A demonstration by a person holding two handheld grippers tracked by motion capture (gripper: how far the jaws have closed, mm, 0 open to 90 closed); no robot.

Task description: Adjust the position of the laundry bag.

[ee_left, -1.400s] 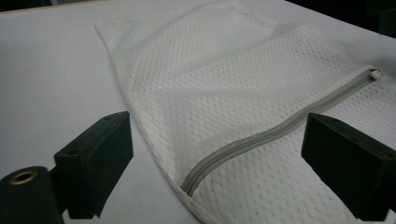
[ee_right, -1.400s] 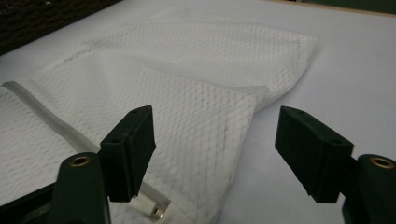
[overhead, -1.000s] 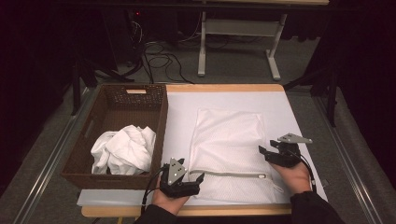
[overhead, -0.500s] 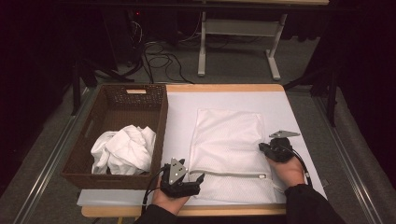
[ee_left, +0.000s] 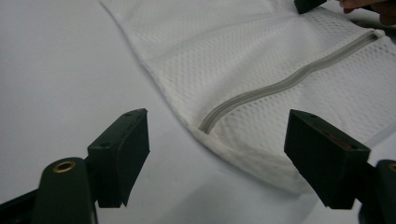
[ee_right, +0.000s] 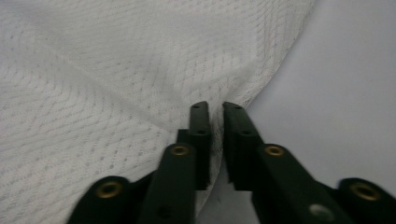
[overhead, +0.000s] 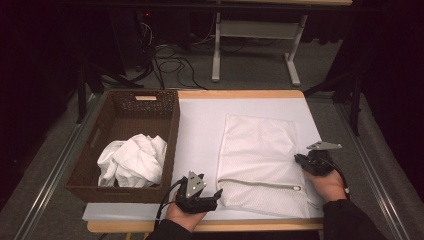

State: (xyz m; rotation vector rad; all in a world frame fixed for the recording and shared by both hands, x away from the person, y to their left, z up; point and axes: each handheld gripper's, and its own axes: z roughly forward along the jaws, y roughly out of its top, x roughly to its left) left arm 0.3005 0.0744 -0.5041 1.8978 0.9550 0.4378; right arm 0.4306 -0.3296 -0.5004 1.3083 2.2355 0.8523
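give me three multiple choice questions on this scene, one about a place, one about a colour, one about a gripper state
1. Where does the crumpled white cloth lie?
A. in the brown woven basket
B. on the white mesh zip bag
C. on the floor

2. What colour is the zip of the mesh bag?
A. red
B. grey
C. black

3. How do the jaws of the right gripper stand?
A. wide apart over bare table
B. holding the basket rim
C. closed on the bag's edge

Answers: 1 A, the high view shows the cloth inside the basket. 2 B, the left gripper view shows a grey strip across the white mesh. 3 C, the right gripper view shows mesh fabric pinched between the near-shut jaws.
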